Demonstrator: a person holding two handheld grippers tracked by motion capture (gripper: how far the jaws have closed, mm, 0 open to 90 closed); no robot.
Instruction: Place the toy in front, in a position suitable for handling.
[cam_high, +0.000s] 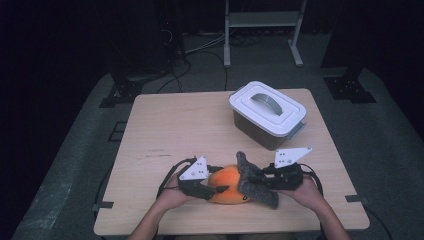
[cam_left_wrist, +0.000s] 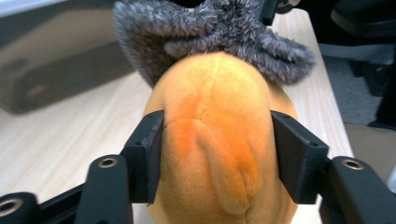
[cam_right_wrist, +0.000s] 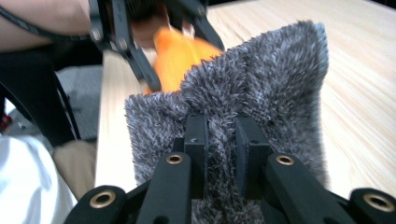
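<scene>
Left tongs (cam_high: 216, 190) clamp orange plush (cam_left_wrist: 217, 140), right tongs (cam_right_wrist: 220, 140) pinch grey fuzzy cloth (cam_right_wrist: 261, 88); pull cloth slowly, keep plush pinned to worktop (cam_high: 175, 125).

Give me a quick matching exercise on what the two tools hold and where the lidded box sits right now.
Things:
1. left tool
2. right tool
3. white-lidded box
4. orange plush toy

States:
A. stands apart at the far right of the table, lid on
B. clamped on the grey fuzzy cloth
C. jaws pressed on both sides of the orange plush
D. lies at the near edge, the grey cloth against its far end

Pairs: 1-C, 2-B, 3-A, 4-D
</scene>
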